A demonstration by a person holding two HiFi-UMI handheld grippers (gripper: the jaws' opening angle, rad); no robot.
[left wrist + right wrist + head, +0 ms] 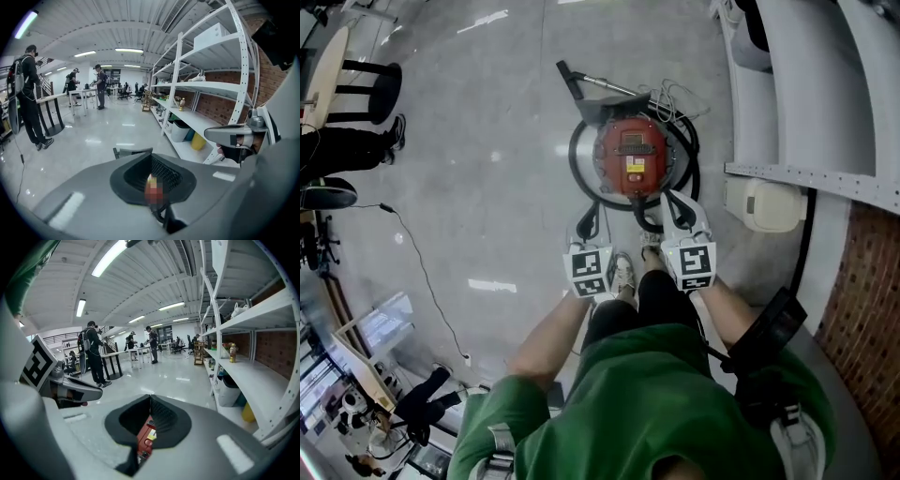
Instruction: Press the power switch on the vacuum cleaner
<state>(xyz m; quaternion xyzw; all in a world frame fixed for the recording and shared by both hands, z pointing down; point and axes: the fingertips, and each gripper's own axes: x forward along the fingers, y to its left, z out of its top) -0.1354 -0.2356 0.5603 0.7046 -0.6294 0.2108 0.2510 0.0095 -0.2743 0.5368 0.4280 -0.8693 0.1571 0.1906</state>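
Both grippers, left [586,227] and right [673,203], have jaws closed on nothing, hovering over the near edge of the round red vacuum cleaner canister [630,155] on the grey floor [487,187]. This looks like the approach. Next, one closed tip must come down on the top-mounted switch, too small to pick out.

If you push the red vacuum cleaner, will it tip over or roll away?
Probably no tipping: the vacuum cleaner looks squat and round, low on the floor. It might slide a bit, since that floor looks smooth and shiny. The black hose curled around it looks bendy and would likely drag along.
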